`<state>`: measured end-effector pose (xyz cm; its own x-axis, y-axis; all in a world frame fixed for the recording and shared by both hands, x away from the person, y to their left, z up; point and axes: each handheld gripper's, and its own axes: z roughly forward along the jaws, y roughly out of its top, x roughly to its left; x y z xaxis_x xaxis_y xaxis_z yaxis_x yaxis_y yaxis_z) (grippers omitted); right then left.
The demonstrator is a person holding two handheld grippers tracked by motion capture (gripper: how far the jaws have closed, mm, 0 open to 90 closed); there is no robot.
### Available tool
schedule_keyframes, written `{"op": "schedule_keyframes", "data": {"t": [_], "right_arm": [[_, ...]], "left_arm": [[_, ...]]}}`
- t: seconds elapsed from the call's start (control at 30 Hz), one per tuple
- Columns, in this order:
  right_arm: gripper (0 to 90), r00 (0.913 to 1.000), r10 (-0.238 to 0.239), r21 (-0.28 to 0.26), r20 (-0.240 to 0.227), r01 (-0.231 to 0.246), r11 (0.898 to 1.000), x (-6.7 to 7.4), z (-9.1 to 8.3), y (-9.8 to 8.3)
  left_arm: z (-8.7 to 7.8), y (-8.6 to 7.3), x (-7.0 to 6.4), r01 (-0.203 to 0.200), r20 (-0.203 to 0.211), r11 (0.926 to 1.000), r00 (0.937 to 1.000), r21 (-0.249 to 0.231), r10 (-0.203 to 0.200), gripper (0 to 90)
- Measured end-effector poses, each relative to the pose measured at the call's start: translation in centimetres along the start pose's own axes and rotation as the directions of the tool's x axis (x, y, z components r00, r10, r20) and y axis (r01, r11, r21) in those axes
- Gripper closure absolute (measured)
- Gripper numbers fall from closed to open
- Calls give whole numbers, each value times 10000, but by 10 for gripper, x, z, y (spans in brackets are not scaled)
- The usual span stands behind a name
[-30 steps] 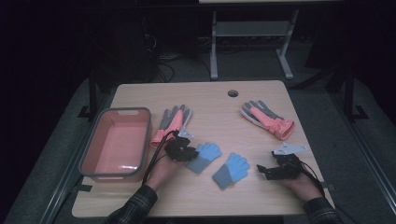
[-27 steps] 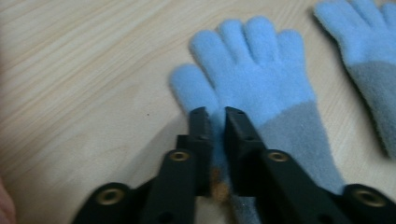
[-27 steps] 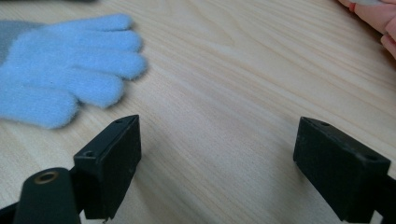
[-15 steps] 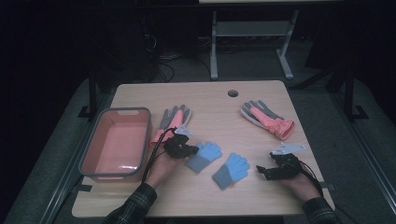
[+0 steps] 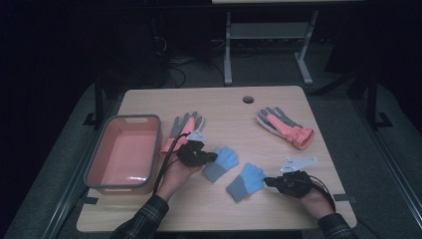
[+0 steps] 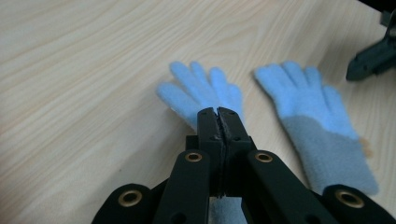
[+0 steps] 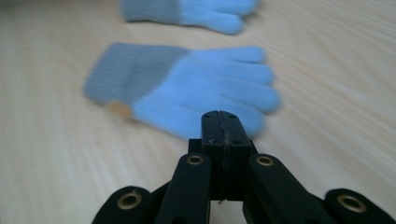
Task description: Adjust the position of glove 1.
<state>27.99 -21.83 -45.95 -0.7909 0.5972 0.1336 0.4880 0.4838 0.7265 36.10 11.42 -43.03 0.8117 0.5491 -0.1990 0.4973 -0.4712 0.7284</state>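
Left claw (image 6: 218, 111) is clamped tight, tips pressed onto the palm of a blue glove (image 6: 201, 88). The right claw (image 7: 220, 114) has just snapped closed at the fingers of the second blue glove (image 7: 201, 88). Whether fabric is caught, I cannot tell. Both gloves are fuzzy fleece with grey ribbed cuffs and lie flat. Lifting and pairing likely remain. Beyond the left claw sits an empty pink tub (image 5: 94, 169).

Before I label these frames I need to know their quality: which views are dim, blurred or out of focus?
High view: dim, room behind nearly black, the table evenly lit, no glare. Left gripper view: bright, both blue gloves fairly sharp, tool base soft. Right gripper view: the near blue glove is smeared, its edges soft, and the far one at the top blurrier.
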Motion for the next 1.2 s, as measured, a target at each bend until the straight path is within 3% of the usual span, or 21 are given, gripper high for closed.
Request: {"op": "schedule_keyframes", "data": {"t": [0.03, 0.3, 0.37, 0.57, 0.8, 0.87, 1.2], "right_arm": [[900, 9992, -239, -9, -332, 239, 9997, 6, 3, 2], [900, 9916, -827, 421, -998, 872, 9953, 27, 20, 8], [900, 9912, -857, 454, -1009, 906, 9948, 27, 20, 8], [900, 9905, -869, 533, -1063, 929, 9942, 29, 25, 9], [900, 9901, -862, 616, -1108, 934, 9937, 31, 30, 12], [900, 9900, -845, 640, -1126, 921, 9937, 32, 33, 14], [900, 9905, -867, 715, -1072, 947, 9929, 31, 42, 19]], "left_arm": [[-1, 2, -3, -25, 81, 10000, 10000, -87, 25, 891], [-1, 7, -13, -113, 288, 9997, 9995, -222, 119, 890], [0, 8, -15, -14, 348, 9996, 9994, -274, 24, 890], [3, 11, -24, -277, 432, 9995, 9987, -148, 284, 890], [6, 14, -29, -238, 545, 9995, 9982, -208, 249, 890], [7, 15, -30, -470, 609, 9988, 9970, -152, 478, 890], [12, 19, -39, -500, 782, 9987, 9956, -110, 507, 890]]}}
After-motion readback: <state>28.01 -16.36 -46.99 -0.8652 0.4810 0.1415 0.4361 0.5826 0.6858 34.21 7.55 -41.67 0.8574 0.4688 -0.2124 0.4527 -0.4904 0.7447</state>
